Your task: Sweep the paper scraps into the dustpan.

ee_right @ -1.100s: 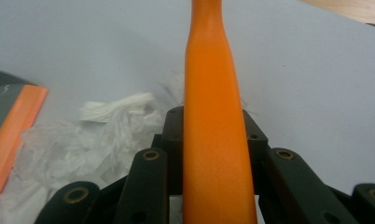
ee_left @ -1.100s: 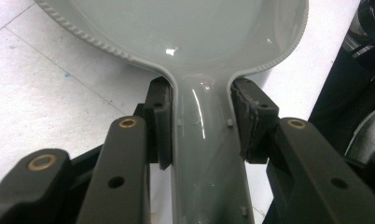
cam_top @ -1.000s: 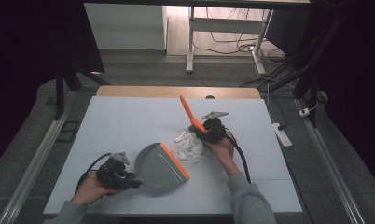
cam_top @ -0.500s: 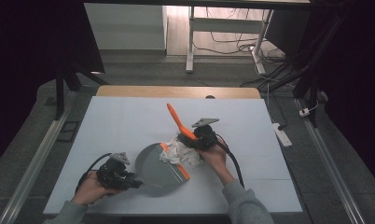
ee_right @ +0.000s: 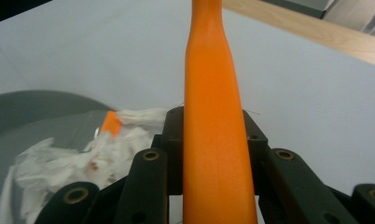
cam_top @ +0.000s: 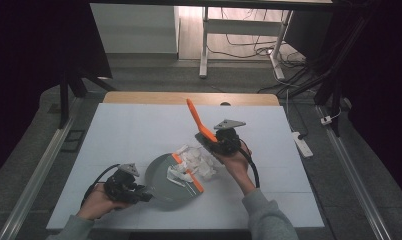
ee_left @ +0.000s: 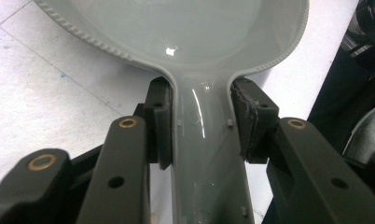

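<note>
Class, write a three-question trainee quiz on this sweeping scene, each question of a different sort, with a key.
1. True or false: the left gripper is shut on the grey dustpan by its handle.
2. What does the right gripper hold? A) a sponge B) the orange brush by its handle C) a cup
3. Fill in: the crumpled white paper lies at the dustpan's orange ____.

Key: 1 true; 2 B; 3 lip, with some paper already over it on the pan.
</note>
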`<state>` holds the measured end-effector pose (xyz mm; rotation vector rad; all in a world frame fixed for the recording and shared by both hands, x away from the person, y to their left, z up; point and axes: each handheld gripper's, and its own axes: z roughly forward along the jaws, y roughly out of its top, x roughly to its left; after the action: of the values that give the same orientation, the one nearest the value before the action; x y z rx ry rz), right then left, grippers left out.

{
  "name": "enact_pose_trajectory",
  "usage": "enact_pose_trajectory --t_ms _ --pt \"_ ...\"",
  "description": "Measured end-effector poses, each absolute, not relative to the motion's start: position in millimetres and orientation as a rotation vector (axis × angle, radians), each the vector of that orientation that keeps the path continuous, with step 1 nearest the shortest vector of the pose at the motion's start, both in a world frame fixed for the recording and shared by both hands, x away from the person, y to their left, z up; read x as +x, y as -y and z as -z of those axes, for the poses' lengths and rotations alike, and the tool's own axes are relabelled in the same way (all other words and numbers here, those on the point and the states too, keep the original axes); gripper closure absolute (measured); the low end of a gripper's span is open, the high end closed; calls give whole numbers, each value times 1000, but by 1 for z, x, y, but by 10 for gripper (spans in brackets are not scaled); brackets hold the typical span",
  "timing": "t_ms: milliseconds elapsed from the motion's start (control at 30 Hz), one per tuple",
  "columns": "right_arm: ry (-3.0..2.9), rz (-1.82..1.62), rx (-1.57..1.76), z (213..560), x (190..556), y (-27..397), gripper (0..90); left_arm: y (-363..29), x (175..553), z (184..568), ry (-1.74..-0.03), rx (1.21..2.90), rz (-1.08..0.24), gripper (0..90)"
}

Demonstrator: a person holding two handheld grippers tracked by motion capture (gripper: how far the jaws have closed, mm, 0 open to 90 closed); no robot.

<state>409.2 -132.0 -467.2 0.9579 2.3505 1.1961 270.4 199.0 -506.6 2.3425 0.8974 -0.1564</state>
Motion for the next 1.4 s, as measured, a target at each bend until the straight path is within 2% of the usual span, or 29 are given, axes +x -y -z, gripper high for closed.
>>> enact_pose_trajectory --t_ms 300,767,1400 --pt "-2320 -1107 1055 482 434 143 707 -199 271 507 -896 2343 158 612" --pt "-2351 -1068 1034 495 455 126 707 -199 271 507 -896 2341 160 612" --pt "-2432 -1071 968 504 455 97 707 -200 271 507 -901 2337 161 612"
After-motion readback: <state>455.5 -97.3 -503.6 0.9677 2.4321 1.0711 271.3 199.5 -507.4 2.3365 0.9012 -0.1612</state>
